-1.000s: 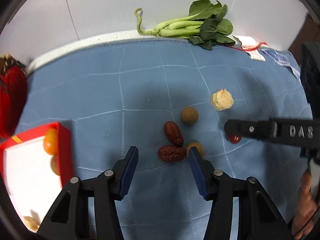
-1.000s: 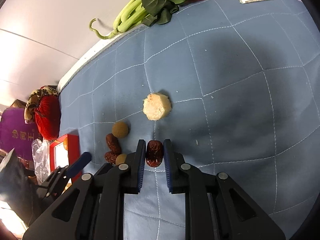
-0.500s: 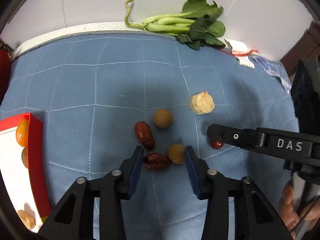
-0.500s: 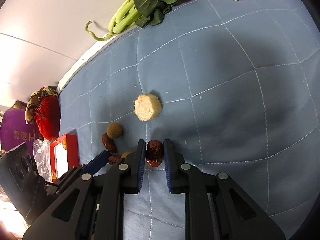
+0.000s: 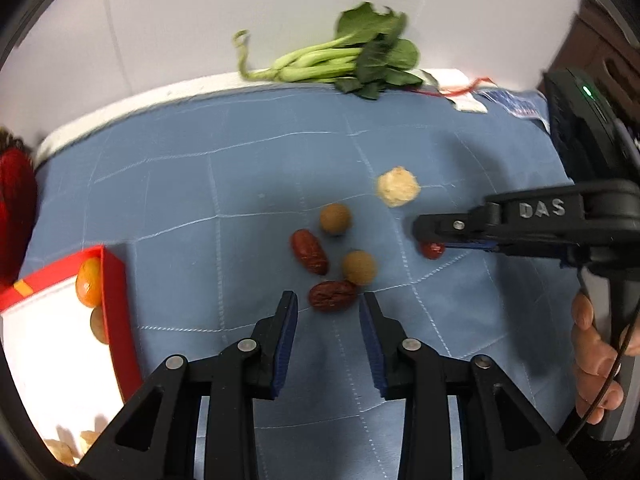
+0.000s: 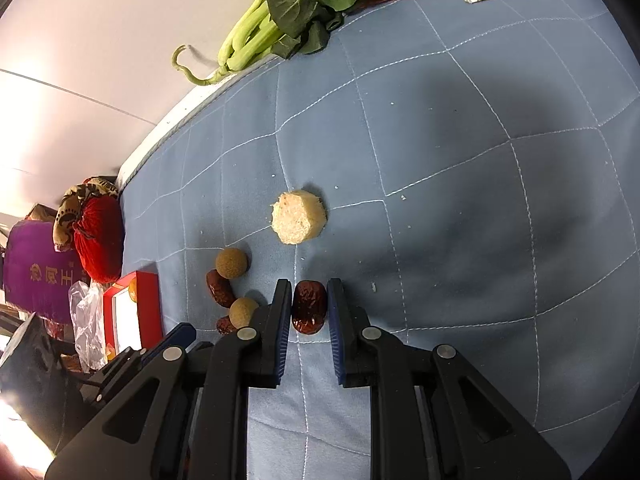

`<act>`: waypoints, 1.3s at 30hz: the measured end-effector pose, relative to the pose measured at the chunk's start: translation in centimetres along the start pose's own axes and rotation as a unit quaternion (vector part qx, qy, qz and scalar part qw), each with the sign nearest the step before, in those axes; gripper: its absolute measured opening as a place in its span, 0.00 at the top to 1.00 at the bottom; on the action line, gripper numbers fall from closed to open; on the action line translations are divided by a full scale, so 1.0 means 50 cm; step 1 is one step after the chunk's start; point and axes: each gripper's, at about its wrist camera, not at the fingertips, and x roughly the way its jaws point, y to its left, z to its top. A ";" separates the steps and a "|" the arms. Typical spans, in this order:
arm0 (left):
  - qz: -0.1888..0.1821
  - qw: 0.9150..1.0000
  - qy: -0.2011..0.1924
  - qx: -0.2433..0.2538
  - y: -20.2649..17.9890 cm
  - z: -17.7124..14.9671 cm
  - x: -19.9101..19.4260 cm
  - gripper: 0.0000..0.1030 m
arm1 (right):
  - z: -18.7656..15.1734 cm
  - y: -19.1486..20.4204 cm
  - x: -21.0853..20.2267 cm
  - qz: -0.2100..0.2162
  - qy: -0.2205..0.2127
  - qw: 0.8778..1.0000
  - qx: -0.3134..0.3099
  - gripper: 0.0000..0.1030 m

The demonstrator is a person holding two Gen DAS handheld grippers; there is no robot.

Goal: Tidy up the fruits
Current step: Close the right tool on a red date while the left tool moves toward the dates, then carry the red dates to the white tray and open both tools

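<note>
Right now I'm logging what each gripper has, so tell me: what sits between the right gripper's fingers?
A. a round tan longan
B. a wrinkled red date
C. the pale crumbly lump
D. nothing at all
B: in the right wrist view the right gripper has its fingers closed against both sides of a wrinkled red date, while the pale crumbly lump lies apart on the blue cloth.

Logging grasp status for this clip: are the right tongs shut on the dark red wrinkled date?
Shut on it. The right tongs press both blue pads against the dark red wrinkled date, which lies on the blue quilted cloth.
</note>
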 end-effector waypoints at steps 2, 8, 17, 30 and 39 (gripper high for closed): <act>0.001 1.000 0.000 0.017 -0.016 0.002 0.005 0.67 | 0.000 -0.002 0.002 -0.002 0.002 1.000 0.001 0.85; 0.004 1.000 0.013 0.026 -0.032 0.011 0.038 0.66 | 0.000 -0.003 0.002 -0.001 0.004 1.000 0.001 0.85; 0.020 0.999 0.016 0.029 -0.030 0.006 0.055 0.69 | 0.001 -0.005 0.003 0.001 0.005 1.000 0.001 0.85; 0.003 1.000 0.015 0.007 -0.016 0.000 0.036 0.86 | -0.008 0.013 0.002 0.016 0.007 1.000 0.000 0.85; 0.015 0.999 -0.017 -0.027 0.038 -0.025 -0.054 0.86 | -0.025 0.073 0.002 0.056 0.005 0.998 -0.034 0.85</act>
